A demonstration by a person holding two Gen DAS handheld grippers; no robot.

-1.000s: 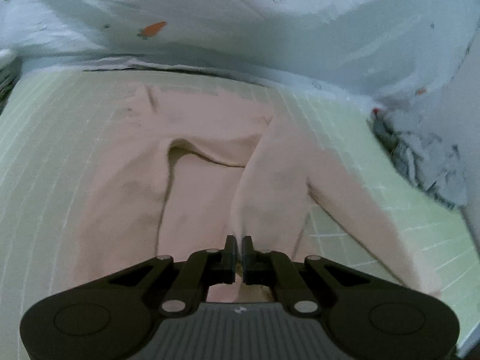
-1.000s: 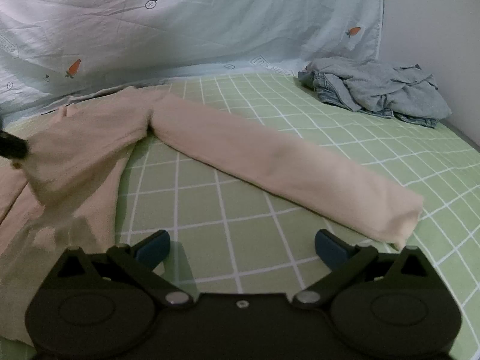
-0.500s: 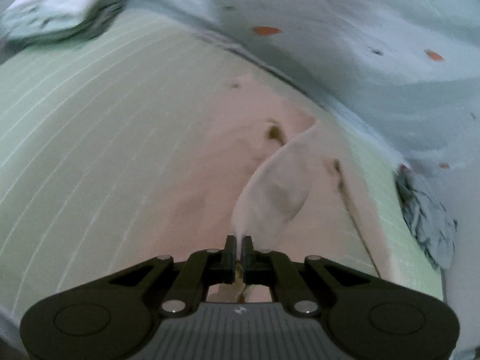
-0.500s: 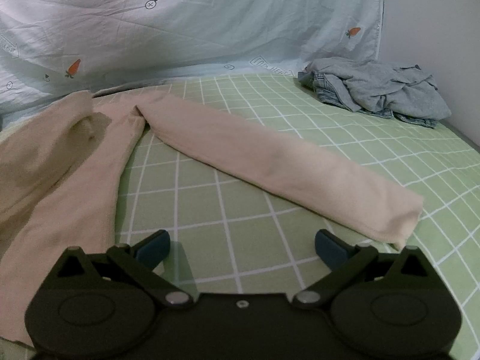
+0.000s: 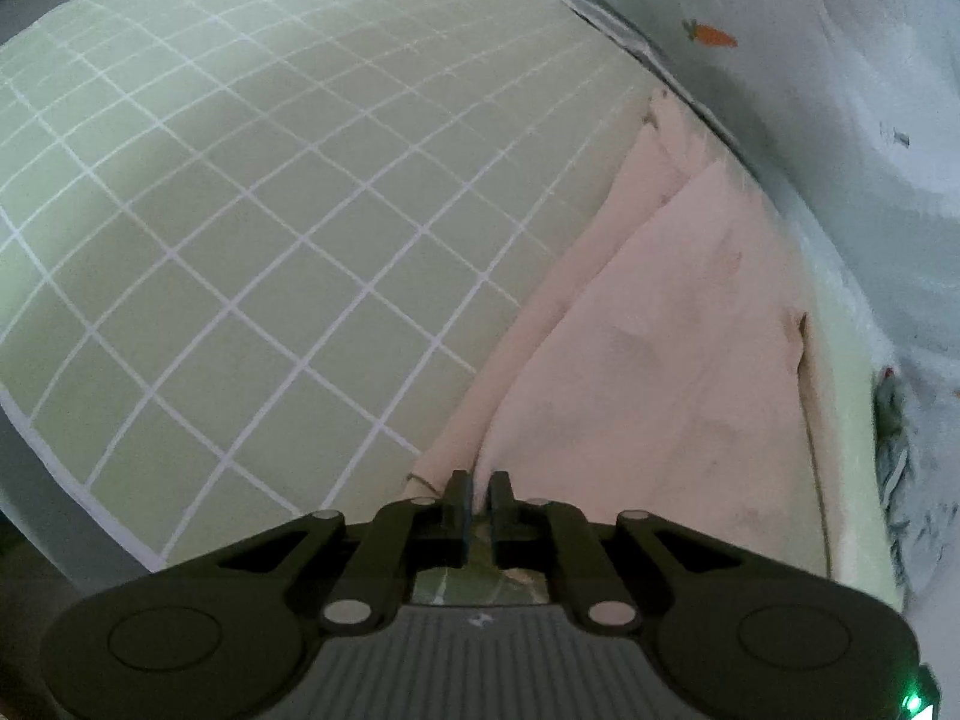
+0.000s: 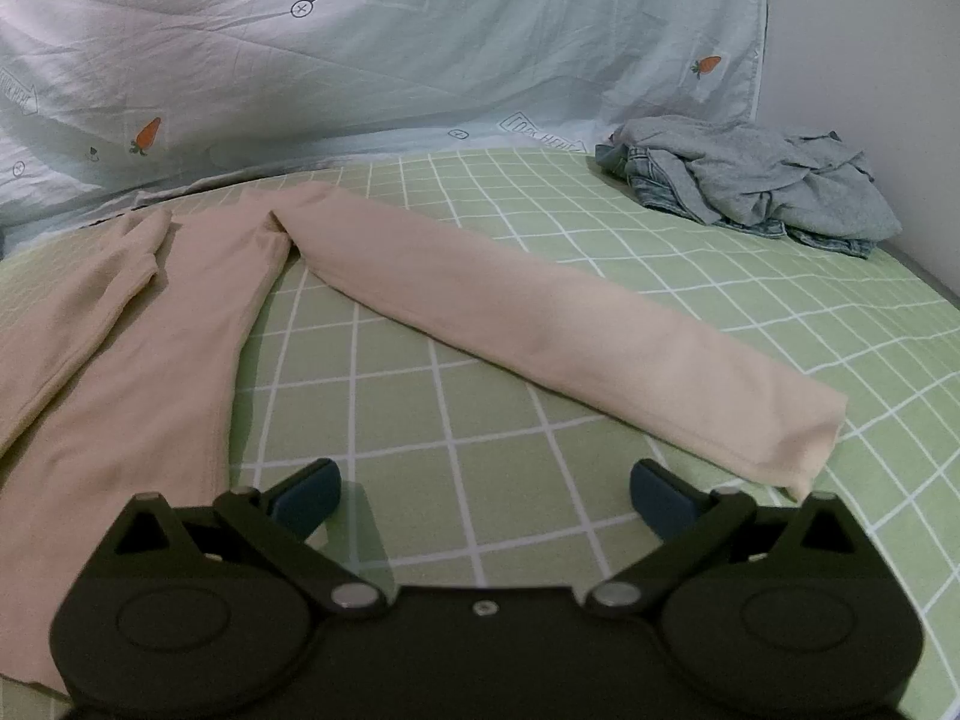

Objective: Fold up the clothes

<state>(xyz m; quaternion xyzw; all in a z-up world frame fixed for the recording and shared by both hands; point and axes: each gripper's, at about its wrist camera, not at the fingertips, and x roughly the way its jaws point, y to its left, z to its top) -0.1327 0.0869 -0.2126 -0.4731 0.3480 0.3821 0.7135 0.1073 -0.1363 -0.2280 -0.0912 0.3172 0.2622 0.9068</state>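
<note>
Peach cloth sat between the jaws of my left tool (image 5: 478,492), which were just parting: the cuff of the sleeve (image 5: 648,372) I had laid across the body of the pink top (image 6: 138,360) was slipping free of the pads. Ahead and to the right of that tool the folded sleeve ran away over the garment; to its left lay bare green checked bed sheet (image 5: 240,240). My right tool (image 6: 483,492) hung wide open and empty over the sheet, with the other sleeve (image 6: 570,336) stretched out flat just ahead of it and ending at its right. Farther off in that direction sat a heap of grey and denim clothes (image 6: 756,186), with the pale carrot-print quilt (image 6: 420,30) behind. I judged the first sleeve fold as good as done. The next move would call for the right tool to close on the far cuff and carry it across the body.
</note>
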